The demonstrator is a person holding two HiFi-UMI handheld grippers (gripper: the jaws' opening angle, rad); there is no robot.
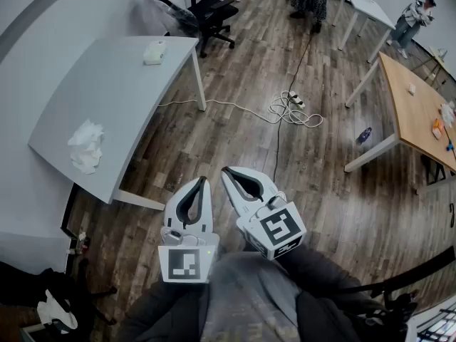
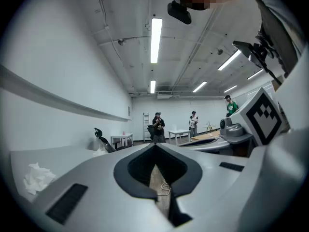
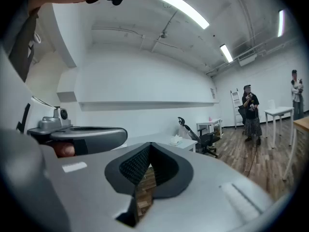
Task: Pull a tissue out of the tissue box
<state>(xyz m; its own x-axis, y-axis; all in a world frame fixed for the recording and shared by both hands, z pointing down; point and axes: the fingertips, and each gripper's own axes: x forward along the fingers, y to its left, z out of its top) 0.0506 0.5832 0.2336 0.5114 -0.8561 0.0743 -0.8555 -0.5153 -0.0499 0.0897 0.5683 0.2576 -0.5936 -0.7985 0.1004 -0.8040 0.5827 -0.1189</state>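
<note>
The white tissue box (image 1: 154, 52) stands at the far end of a grey table (image 1: 121, 77), with a tissue poking from its top. It also shows small in the right gripper view (image 3: 176, 140). A heap of crumpled white tissues (image 1: 85, 147) lies at the table's near end and appears in the left gripper view (image 2: 37, 177). My left gripper (image 1: 204, 182) (image 2: 155, 147) and right gripper (image 1: 226, 171) (image 3: 150, 146) are held side by side over the floor, close to my lap and well away from the table. Both are shut with nothing between their jaws.
A black office chair (image 1: 206, 11) stands beyond the grey table. A white cable and power strip (image 1: 292, 104) lie on the wood floor. A wooden table (image 1: 417, 105) stands at the right and a small white table (image 1: 367, 7) further back, with people standing near it.
</note>
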